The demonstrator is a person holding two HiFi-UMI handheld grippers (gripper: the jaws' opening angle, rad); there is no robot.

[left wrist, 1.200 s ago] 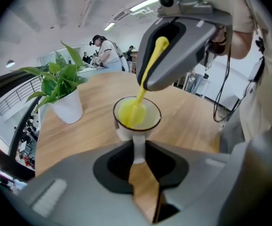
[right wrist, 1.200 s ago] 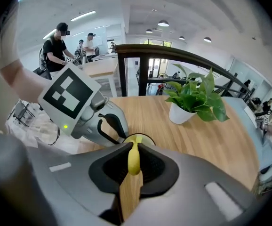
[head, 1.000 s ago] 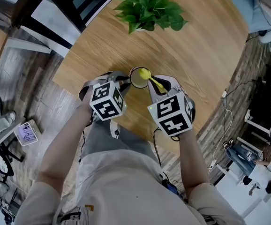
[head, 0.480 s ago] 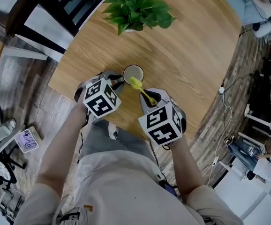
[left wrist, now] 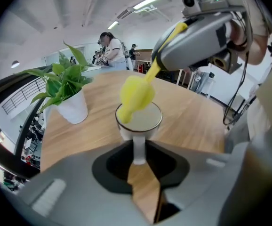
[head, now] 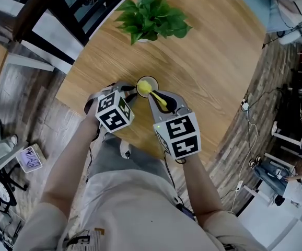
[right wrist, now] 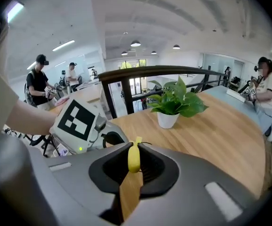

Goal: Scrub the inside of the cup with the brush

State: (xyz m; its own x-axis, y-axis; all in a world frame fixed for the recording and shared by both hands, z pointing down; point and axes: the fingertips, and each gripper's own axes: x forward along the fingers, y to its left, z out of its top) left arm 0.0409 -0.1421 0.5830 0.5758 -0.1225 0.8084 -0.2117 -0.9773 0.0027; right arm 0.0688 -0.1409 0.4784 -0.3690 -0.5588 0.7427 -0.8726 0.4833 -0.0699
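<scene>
Ops: cup (head: 152, 81) location?

Rig: upright on the table (head: 213, 61), near the person's edge, well apart from the plant (head: 151, 14). Left gripper (head: 131, 91) has the cup's handle between its jaws. Jaws have just been opening a little, but the pads are on the handle in the left gripper view.

Ops: brush?

Rig: yellow brush (head: 156, 96), slanting down from the right. Right gripper (head: 164, 99) is clamped on its handle, jaws tight on the yellow shaft. Brush head sits at the cup mouth, over the rim on the left gripper's side. Can't tell if it touches the inner wall.
</scene>
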